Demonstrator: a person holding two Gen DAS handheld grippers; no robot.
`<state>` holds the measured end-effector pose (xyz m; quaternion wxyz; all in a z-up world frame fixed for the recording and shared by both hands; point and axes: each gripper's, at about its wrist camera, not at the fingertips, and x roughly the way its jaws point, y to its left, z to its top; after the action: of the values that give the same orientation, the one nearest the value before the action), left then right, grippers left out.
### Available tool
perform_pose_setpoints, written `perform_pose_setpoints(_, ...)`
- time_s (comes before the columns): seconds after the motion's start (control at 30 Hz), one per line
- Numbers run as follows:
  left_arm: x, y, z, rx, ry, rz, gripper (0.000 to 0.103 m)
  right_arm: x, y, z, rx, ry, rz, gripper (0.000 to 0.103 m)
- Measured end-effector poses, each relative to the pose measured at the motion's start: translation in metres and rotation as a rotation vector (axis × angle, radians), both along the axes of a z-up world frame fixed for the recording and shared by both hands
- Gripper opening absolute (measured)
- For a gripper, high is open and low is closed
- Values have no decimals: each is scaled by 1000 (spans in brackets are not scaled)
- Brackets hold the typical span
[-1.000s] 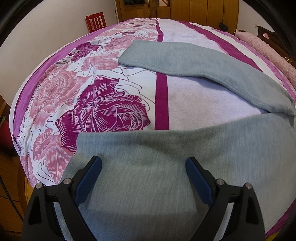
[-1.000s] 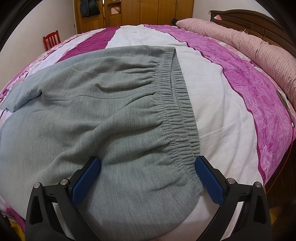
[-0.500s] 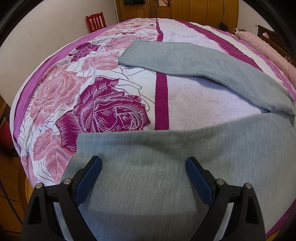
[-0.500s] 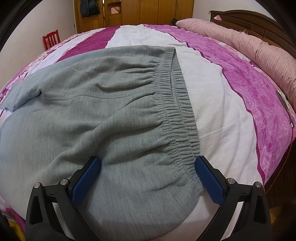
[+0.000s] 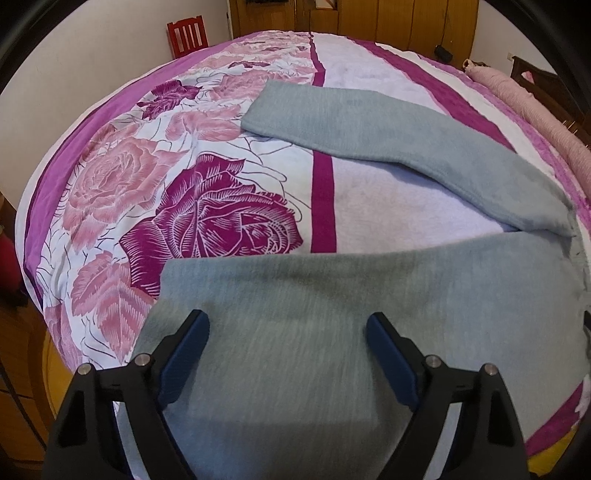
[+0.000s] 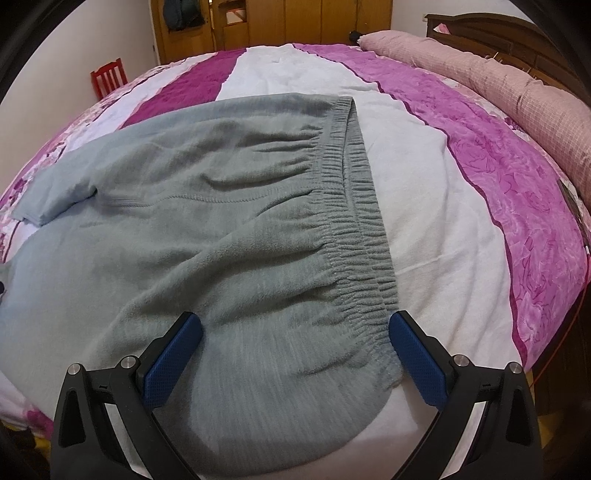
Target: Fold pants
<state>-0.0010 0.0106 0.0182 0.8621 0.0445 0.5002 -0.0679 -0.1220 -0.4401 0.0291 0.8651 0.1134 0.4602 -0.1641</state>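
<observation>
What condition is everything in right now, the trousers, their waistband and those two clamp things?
pants: unfolded, spread flat on the bed, legs apart in a V
waistband: gathered, lying flat
left gripper: open, over the near pant leg
right gripper: open, over the waistband's near end
bedspread: laid smooth

Left wrist view: low over the near leg of the grey pants [image 5: 295, 369], facing across the bed [image 5: 110, 177] toward the far wardrobe and red chair [image 5: 186, 35].

Right wrist view: equally close, low over the waistband end, same heading, headboard at right.

Shared: pants [image 6: 184, 258], bedspread, red chair [image 6: 109, 75], wardrobe wall.
</observation>
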Motion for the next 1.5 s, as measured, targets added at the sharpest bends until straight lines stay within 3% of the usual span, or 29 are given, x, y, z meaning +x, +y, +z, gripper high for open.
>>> perform_pose_setpoints(0.2, 1, 6, 17, -54, 19, -6, 90, -1, -8, 17, 105, -44, -10, 103)
perform_pose_setpoints(0.5, 32, 6, 44, -75, -5, 28, 90, 31, -30, 43, 139, -87, -26, 103)
perform_pose_setpoints(0.87, 94, -13, 62, -32, -29, 17, 90, 89, -47, 63, 90, -85, 29, 103)
perform_pose_setpoints(1.1, 134, -23, 73, -55, -40, 7, 90, 122, -62, 72, 82, -87, 43, 103)
perform_pose_setpoints(1.27, 163, -36, 70, -17, -42, -13, 90, 151, -70, 68, 82, -62, 47, 103)
perform_pose_setpoints(1.5, 194, -47, 59, -33, -6, -26, 90, 184, -73, 63, 61, -37, 80, 103)
